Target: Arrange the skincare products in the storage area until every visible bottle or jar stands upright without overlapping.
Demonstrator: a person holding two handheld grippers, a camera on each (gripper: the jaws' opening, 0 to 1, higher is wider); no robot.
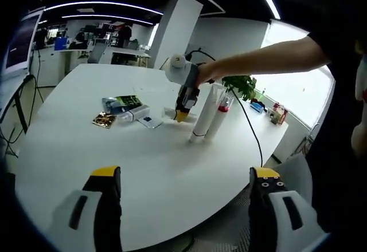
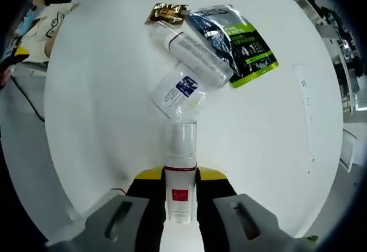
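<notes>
Right gripper view, near to far: the right gripper (image 2: 179,197) sits at 6 o'clock, its grey jaws with yellow tips closed on a slim white bottle (image 2: 180,197) bearing a red label and a clear cap (image 2: 182,139). The bottle's long axis runs straight out along the jaws toward 12 o'clock, cap end farthest. Just past the cap lies a flat clear sachet (image 2: 178,93) with a blue square, and beyond it a clear cylindrical bottle (image 2: 192,53) lies on its side, its axis slanting from 11 to 4 o'clock, overlapping a glossy dark pouch (image 2: 238,43) with green print. A crinkled gold packet (image 2: 166,13) touches the lying bottle's far end at 12 o'clock. The smooth white worktop (image 2: 86,120) is bare at 9 and 3 o'clock.

Left gripper view: the left gripper (image 1: 183,203) has its jaws spread wide at 6 o'clock with nothing between them. Bare worktop stretches ahead; its rounded edge curves near at 5 o'clock. At centre, two tall white tubes (image 1: 209,114) stand upright, close together. Just left of them hangs the right gripper, pointed down at the worktop, held by a person's bare arm (image 1: 264,60) reaching in from 2 o'clock. The pouch and packets lie at 10 o'clock of the tubes
</notes>
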